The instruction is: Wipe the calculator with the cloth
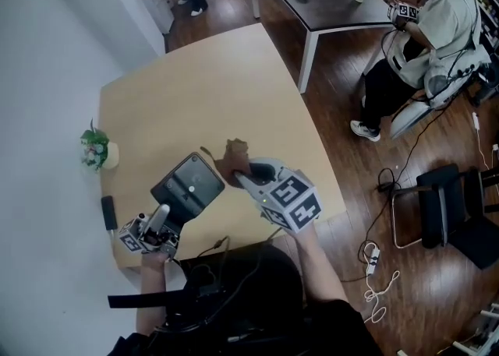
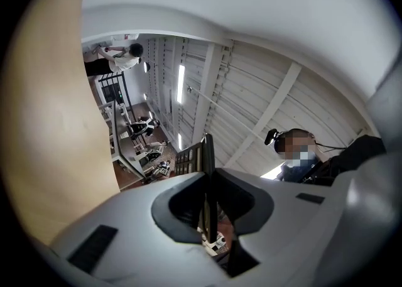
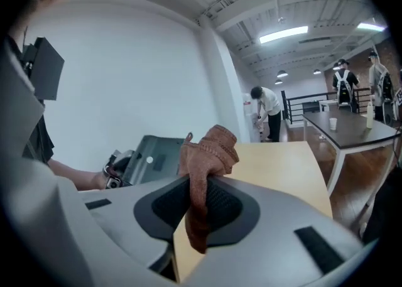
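Calculator (image 1: 189, 187) held up, cloth (image 1: 235, 153) ready
My left claw (image 1: 166, 220) pinches the calculator above the tabletop's (image 1: 203, 89) near edge, tilted, I think, so my right claw (image 1: 240, 178), pinching the cloth beside it, can rub its face.

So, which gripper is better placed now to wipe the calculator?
The right gripper: its jaws are shut on the brown cloth, just beside the calculator. The left gripper is clamped on the calculator's edge, holding it tilted up.
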Tool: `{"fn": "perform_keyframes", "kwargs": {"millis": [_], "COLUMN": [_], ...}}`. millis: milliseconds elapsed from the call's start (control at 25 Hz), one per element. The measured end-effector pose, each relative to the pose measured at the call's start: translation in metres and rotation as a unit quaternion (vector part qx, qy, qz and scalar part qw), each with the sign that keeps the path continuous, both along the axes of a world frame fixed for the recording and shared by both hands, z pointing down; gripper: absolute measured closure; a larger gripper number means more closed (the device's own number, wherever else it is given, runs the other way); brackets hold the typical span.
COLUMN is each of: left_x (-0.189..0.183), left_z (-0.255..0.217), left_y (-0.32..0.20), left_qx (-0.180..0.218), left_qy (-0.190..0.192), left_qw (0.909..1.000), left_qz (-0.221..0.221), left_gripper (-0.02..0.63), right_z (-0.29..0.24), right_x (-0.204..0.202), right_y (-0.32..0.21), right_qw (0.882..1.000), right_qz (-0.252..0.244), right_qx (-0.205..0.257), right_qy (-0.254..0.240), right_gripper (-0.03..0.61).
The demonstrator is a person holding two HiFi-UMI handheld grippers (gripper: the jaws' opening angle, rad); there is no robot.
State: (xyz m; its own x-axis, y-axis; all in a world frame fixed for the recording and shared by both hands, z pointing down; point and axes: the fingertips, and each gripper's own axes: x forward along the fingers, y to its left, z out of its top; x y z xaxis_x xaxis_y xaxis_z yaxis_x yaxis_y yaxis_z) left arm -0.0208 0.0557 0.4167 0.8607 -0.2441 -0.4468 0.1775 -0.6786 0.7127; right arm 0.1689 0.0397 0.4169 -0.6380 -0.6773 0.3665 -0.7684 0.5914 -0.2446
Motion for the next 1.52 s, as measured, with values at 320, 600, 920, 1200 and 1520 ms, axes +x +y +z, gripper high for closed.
{"fn": "perform_keyframes", "kwargs": {"millis": [320,600,920,1200,1520], "left_x": [0.016,0.003,0.018,0.028,0.01], "left_z": [-0.003,-0.008,-0.024,-0.03,-0.029], "left_y": [0.003,-0.002,-0.002,0.005,0.004], "left_qx": [0.029,-0.001,-0.035,-0.026,-0.036], "left_qy": [-0.025,0.012,0.038,0.059,0.083], "left_qw": [0.9992,0.9999,0.9985,0.9979,0.9958], "left_qz": [0.013,0.01,-0.015,-0.008,-0.013], "left_gripper": [0.557,0.548,0.557,0.549,0.565], "right_z": [-0.048,0.008,-0.042,-0.025,0.019], "right_x": [-0.093,-0.03,-0.034,-0.092,-0.008], "right_y": [0.027,-0.021,0.029,0.045,0.006], "right_qw": [0.989,1.0,0.991,0.992,0.999], "right_qz": [-0.134,-0.027,-0.062,-0.121,-0.005], "right_qx": [0.059,0.013,0.036,0.042,0.006], "right_qy": [-0.005,0.005,-0.109,-0.021,0.036], "right_gripper": [0.511,0.511,0.514,0.509,0.512]}}
